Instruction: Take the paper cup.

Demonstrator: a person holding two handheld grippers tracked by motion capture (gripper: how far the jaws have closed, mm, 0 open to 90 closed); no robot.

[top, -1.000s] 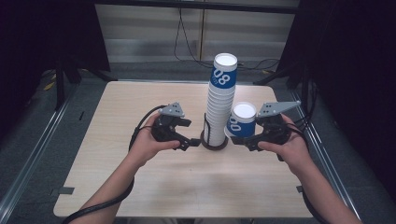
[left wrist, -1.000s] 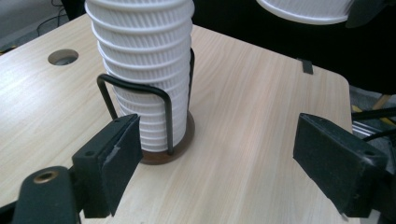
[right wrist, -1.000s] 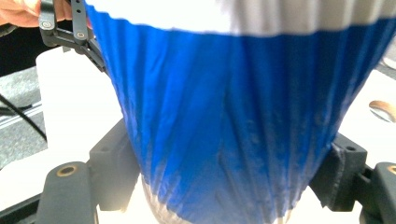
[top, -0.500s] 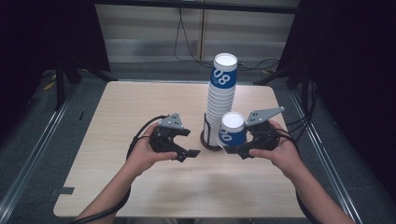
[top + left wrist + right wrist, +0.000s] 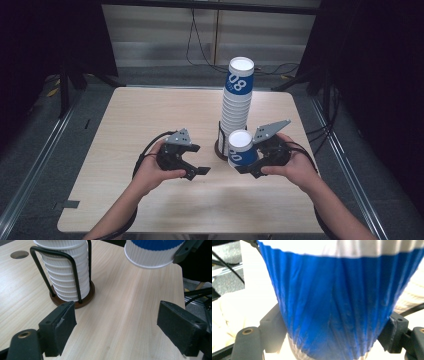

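1. Right gripper clenched on a blue-and-white paper cup, held just right of the wire holder, near the tabletop centre.
2. Cup's lower rim cut off in the right gripper view, blurred.
3. Left gripper released, nothing between jaws.
4. Cup stack base partly hidden behind the held cup.

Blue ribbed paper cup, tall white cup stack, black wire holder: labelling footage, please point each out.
Blue ribbed paper cup (image 5: 242, 155), high view, blue side wall.
Tall white cup stack (image 5: 235, 112), high view, mid-stack ribs.
Black wire holder (image 5: 75, 272), left gripper view, front upright wire.
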